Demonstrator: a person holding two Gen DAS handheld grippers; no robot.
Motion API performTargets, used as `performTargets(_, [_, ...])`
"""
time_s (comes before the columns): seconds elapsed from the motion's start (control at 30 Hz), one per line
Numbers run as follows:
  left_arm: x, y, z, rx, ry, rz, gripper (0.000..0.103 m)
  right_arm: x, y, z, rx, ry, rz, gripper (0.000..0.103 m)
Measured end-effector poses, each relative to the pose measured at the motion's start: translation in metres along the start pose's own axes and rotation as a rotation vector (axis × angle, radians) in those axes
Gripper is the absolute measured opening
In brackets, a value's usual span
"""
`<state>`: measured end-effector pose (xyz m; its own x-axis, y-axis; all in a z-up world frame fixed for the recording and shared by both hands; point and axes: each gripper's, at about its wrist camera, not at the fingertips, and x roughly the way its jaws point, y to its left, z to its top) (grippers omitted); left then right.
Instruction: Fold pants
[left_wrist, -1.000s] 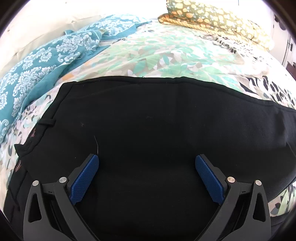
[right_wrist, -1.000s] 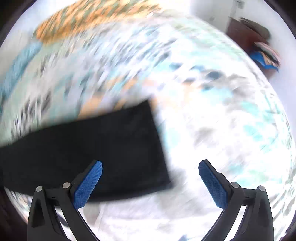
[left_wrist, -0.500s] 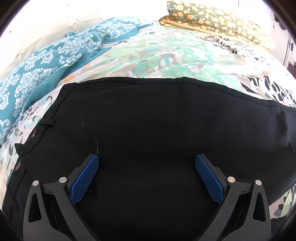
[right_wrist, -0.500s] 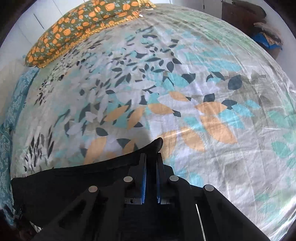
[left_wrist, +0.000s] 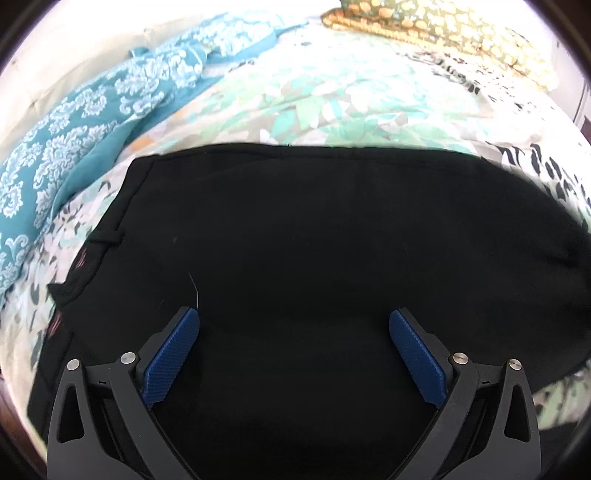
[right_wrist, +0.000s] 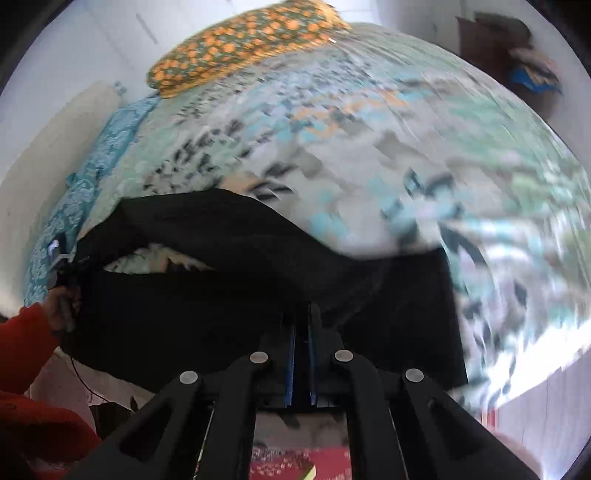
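Left wrist view: the left gripper (left_wrist: 294, 328) hovers over the black pants (left_wrist: 314, 236), blue pads spread wide with nothing between them; the pants lie flat on the leaf-print bedspread (left_wrist: 354, 107). Right wrist view, blurred: the right gripper (right_wrist: 303, 338) is pinched on a fold of the pants (right_wrist: 229, 295), seemingly lifted off the bedspread (right_wrist: 388, 155), jaws easing open slightly with cloth between them.

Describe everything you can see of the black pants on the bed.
The black pants are plain, matte, soft fabric with a belt loop by the waistband, lying on the leaf-print bedspread. One end is pinched in the right gripper, whose jaws are opening slightly, and lifted into a sagging arch. The left gripper hovers open over the flat part.
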<state>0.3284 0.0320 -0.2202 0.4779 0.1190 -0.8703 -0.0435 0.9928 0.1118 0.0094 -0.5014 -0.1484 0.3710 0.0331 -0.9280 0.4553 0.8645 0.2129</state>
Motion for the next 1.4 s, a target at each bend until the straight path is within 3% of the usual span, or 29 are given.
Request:
performTargets(0.07, [-0.019,0.004,-0.004,-0.015,0.001,-0.022,0.102,-0.001,-0.013,-0.008,0.081,0.026,-0.096,0.043])
performTargets(0.13, [-0.039,0.009,-0.012,-0.028,-0.004,-0.061,0.102,-0.02,-0.015,-0.007,0.11,-0.062,-0.081,0.062])
performTargets(0.23, [-0.072,0.013,-0.032,-0.03,-0.018,-0.096,0.102,-0.045,0.002,0.0,0.081,-0.184,-0.068,0.071])
performTargets(0.3, [-0.091,0.012,-0.051,-0.035,-0.017,-0.105,0.102,-0.05,0.026,0.006,0.049,-0.23,-0.01,0.074])
performTargets(0.37, [-0.108,0.004,-0.078,-0.042,-0.005,-0.166,0.102,-0.042,0.055,0.006,0.032,-0.24,0.095,0.08])
performTargets(0.5, [-0.114,-0.021,-0.117,-0.048,0.034,-0.233,0.102,0.006,0.135,-0.001,-0.08,-0.114,0.238,0.08])
performTargets(0.6, [-0.106,-0.037,-0.129,0.001,0.027,-0.206,0.102,0.039,0.191,-0.018,-0.246,-0.036,0.226,0.08])
performTargets(0.7, [-0.088,-0.045,-0.141,0.079,0.052,-0.135,0.102,0.074,0.224,-0.042,-0.448,0.016,0.096,0.08])
performTargets(0.77, [-0.081,-0.044,-0.146,0.09,0.036,-0.15,0.103,0.096,0.23,-0.058,-0.534,0.052,0.015,0.08])
performTargets(0.87, [-0.082,-0.046,-0.143,0.088,0.052,-0.138,0.103,0.097,0.231,-0.061,-0.574,0.027,-0.007,0.086])
performTargets(1.07, [-0.083,-0.048,-0.144,0.093,0.056,-0.135,0.103,0.101,0.23,-0.065,-0.573,0.023,0.019,0.103])
performTargets(1.4, [-0.083,-0.053,-0.144,0.104,0.059,-0.133,0.103,0.102,0.221,-0.061,-0.47,0.01,0.05,0.103])
